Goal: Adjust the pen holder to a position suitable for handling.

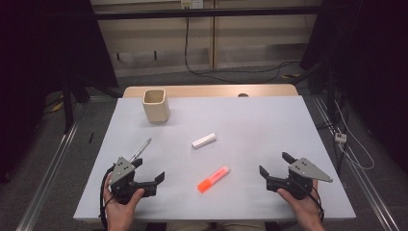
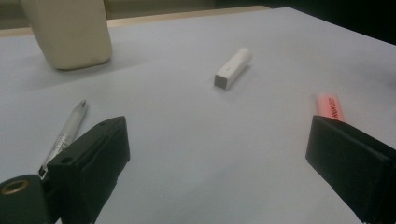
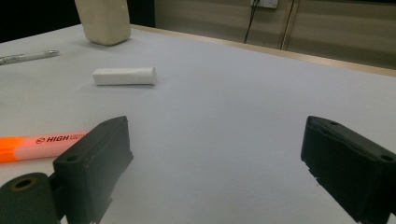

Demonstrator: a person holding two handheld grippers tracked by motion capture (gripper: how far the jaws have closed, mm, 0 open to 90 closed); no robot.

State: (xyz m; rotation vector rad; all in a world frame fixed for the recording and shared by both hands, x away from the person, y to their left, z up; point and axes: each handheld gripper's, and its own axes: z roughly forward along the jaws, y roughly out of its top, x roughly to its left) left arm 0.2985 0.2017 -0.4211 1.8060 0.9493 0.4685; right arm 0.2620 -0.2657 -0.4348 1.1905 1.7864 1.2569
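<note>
Left gripper (image 1: 150, 170) and right gripper (image 1: 274, 163) both wide apart, empty, near table (image 1: 269, 120) front edge; orange highlighter (image 1: 213, 179) between them; pen (image 1: 141, 149) touching left gripper.

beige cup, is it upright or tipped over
Upright: the beige cup stands on its base near the table's far left, open mouth facing up.

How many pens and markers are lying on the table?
3. The silver pen lies by the left tool. The orange highlighter lies near the front, between both tools. The white marker lies mid-table. More could be hidden inside the beige cup.
</note>
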